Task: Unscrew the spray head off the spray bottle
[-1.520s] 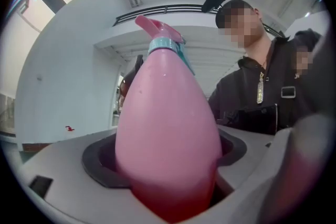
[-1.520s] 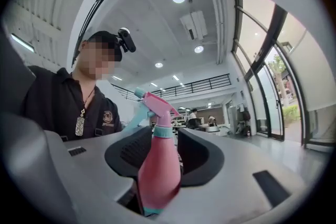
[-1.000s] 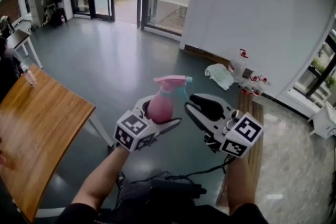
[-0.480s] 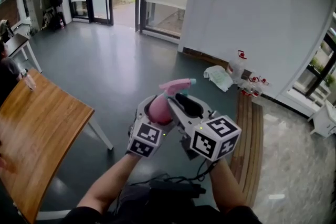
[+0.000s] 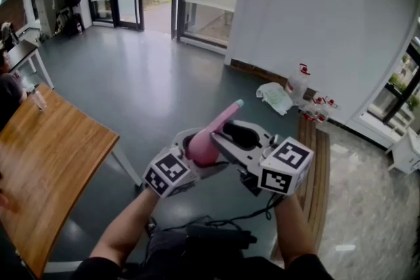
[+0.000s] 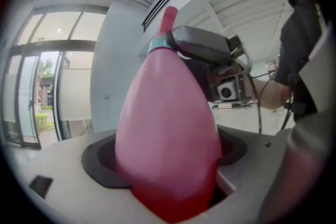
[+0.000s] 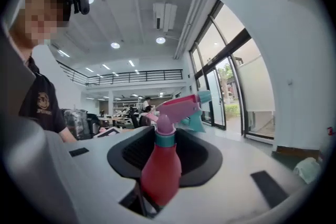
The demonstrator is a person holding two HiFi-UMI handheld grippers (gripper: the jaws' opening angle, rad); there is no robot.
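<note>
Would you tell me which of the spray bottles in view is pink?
The spray bottle held in the left gripper is pink; the other bottles, clear with red heads, stand on the floor by the wall.

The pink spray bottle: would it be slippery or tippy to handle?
The pink spray bottle looks smooth and tapering, so probably slippery in a grip. Likely light plastic; contents can't be seen. Its spray head juts sideways, so it may tip if stood up.
</note>
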